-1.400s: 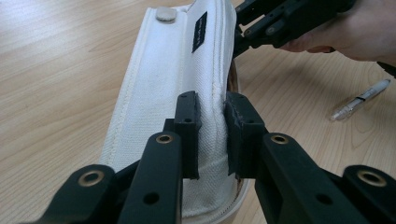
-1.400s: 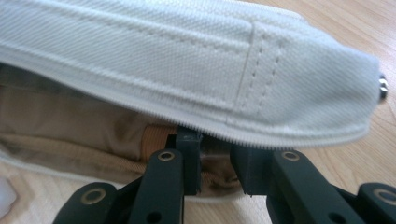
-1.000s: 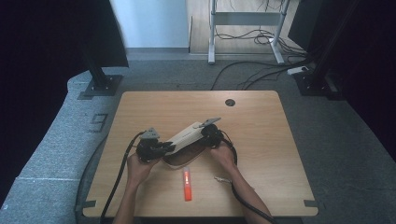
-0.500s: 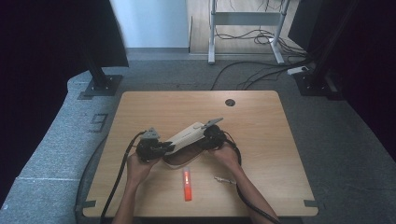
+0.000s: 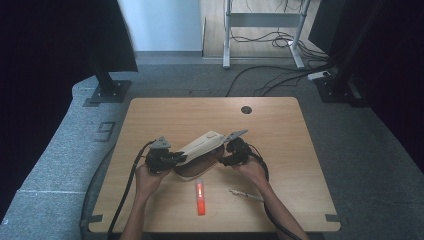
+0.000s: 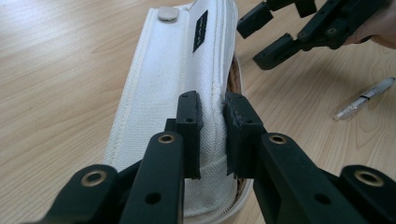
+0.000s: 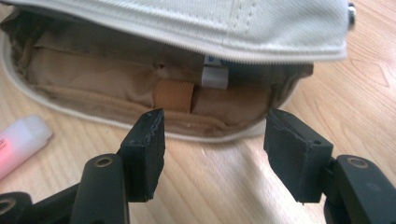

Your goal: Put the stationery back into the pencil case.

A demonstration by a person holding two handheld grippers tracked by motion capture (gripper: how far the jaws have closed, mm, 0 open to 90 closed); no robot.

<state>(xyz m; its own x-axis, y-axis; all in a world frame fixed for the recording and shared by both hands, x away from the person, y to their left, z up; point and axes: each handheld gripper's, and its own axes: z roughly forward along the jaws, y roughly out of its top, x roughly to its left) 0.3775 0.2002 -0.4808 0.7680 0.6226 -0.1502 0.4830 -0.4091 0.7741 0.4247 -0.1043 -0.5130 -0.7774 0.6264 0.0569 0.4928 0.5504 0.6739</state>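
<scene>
The white fabric pencil case (image 5: 199, 152) is lying mid-desk (image 5: 280, 130), toward the person's side, w/ its zippered lid lifted so the tan lining is showing. The left gripper (image 6: 212, 135) is pinching the lid's zipper edge, fingers (image 6: 189, 126) nearly closed w/ only the thin canvas fold between them, and is holding that flap up. The right gripper (image 7: 219, 154) is sitting just in front of the case mouth; its fingers (image 7: 144, 149) have just been opening, are now standing about half apart, and nothing is between them. From the left gripper view it is hovering near the far end of the case, not touching. The case looks light and soft: canvas walls sagging, lid bending along the seam, so it is prob. going to flop or slide if pushed rather than hold shape. Best hold is the stitched rim or zipper tape, where the fabric is doubled and grippy; the flat panel would just bunch up. An orange-red marker (image 5: 200, 197) is lying near the front edge and a slim pen (image 5: 245, 194) just right of it, both apart from the case. Both look rigid and smooth, likely to roll, so each is asking for a grip across mid-barrel.
</scene>
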